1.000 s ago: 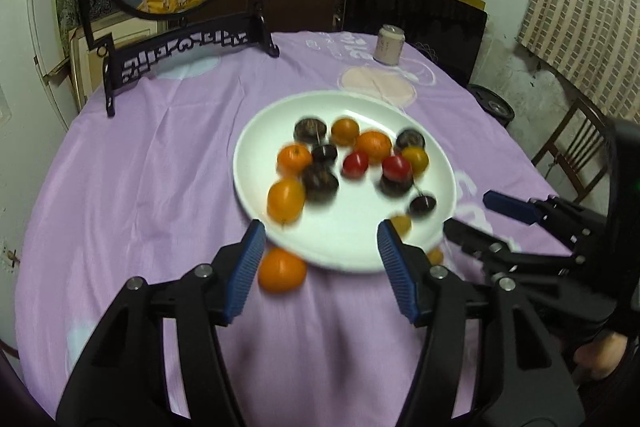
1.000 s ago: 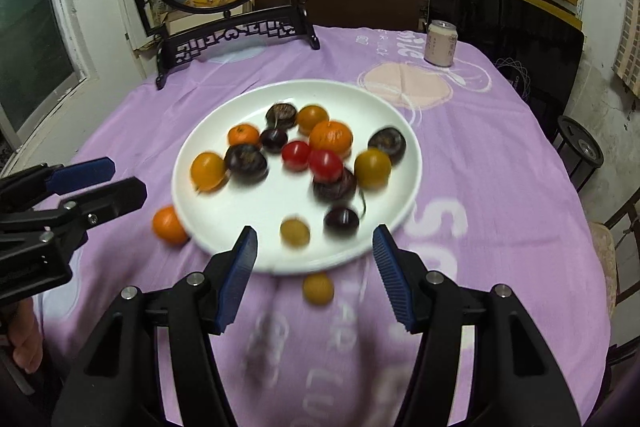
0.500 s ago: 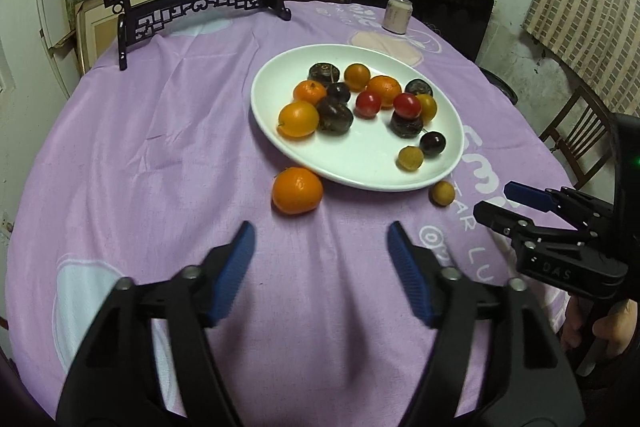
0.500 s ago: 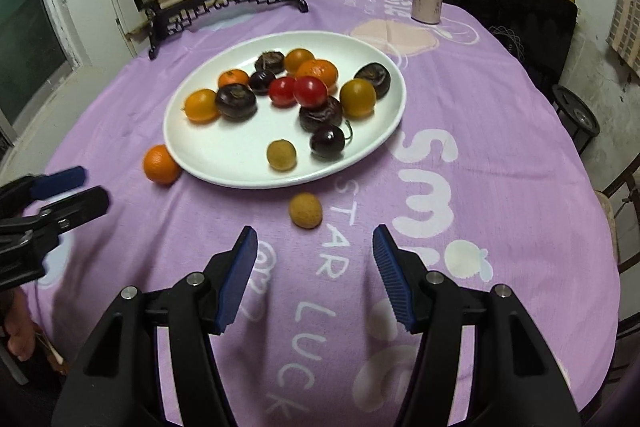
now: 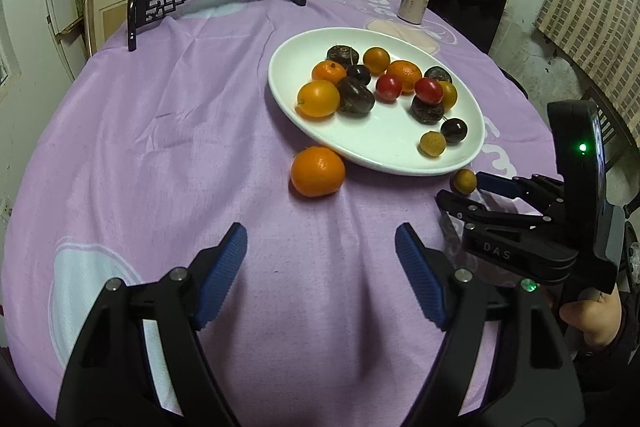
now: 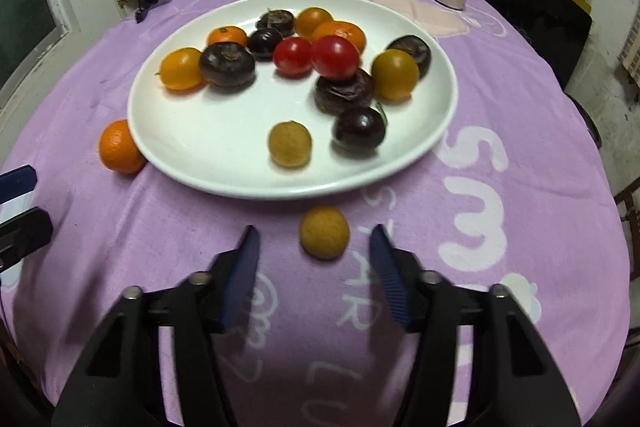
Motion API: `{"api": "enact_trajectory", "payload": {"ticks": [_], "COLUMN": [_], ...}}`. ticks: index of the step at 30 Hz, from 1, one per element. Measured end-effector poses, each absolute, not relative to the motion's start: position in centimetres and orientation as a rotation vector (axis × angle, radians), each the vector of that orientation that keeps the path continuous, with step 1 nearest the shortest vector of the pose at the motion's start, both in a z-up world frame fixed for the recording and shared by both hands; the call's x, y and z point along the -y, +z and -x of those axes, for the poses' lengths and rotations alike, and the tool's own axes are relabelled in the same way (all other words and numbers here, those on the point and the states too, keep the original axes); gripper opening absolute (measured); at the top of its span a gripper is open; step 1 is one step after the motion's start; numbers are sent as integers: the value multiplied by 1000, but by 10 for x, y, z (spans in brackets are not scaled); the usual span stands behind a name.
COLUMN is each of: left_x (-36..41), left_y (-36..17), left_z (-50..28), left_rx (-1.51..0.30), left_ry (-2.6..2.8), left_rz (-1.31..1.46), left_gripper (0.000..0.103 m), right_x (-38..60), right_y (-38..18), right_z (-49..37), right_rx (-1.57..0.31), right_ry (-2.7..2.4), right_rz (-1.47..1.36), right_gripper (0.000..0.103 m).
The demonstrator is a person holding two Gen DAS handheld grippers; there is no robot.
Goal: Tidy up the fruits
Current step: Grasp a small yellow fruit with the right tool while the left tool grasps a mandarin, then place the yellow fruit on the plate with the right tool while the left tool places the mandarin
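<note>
Round table under a purple printed cloth [image 6: 520,267], with a big white oval plate [image 6: 168,131] sitting mid-table and already loaded with oranges, red tomatoes and dark plums; its long axis runs left to right in the right wrist view. Two strays are off it: a round orange tangerine [image 5: 317,171] touching the plate's near-left rim, and a small tan-yellow round fruit [image 6: 324,233] on the cloth just near of the near rim. It's basically a ball, so no real long axis or pointing direction. The right gripper [image 6: 314,259] is closing with that small fruit sitting at its tips, pads not touching yet. The left gripper [image 5: 320,275] is spread wide, holding nothing, tangerine beyond it. Risk I'd guess: off-centre pinch squirts the little ball away across the cloth.
</note>
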State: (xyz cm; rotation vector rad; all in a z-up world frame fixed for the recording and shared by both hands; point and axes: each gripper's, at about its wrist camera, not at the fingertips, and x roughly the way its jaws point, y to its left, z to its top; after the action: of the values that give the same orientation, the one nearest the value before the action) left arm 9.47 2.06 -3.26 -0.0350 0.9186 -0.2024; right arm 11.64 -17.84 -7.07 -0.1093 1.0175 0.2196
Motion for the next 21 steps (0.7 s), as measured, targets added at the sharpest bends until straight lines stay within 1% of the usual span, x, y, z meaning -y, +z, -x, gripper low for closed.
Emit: {"api": "enact_trajectory", "payload": {"ticks": [1,5,12,15,16,17,19,20,21], "left_x": [-20,-16,4,9,11,12,12,10,8], "left_y": [-33,-38,-60,-67,-69,-71,-75,-76,-75], "left_z": [-96,-106,-144,-159,-162,-166,-172,-173,-174], "left_rx": [-920,-934,-990,-1001,-1000,-1008,-1015,-1011,-1012], "left_ry": [-201,-195,-174,-159,-150,-150,-123,-114,-120], "left_rz": [34,20,-53,-63,-69,-75,-88,-89,-74], "left_gripper": [78,79,79,77,70,54,44,41,40], "right_x": [177,181,196,202,204,206,209,210,210], "right_y": [-69,-65,-41,-37,-36,-35,-34,-34,-33], "right_z": [-115,-107,-80,-74,-72,-71,-71,-70,-70], "right_rx": [-1017,-1035,-984,-976,-974,-971,-967,-965,-963], "right_ry": [219,251,267,262,260,259,260,261,265], "right_rz": [123,74,36,18,11,4,-6,-10,-13], "right_gripper": [23,24,24,24,24,24,24,24,24]}}
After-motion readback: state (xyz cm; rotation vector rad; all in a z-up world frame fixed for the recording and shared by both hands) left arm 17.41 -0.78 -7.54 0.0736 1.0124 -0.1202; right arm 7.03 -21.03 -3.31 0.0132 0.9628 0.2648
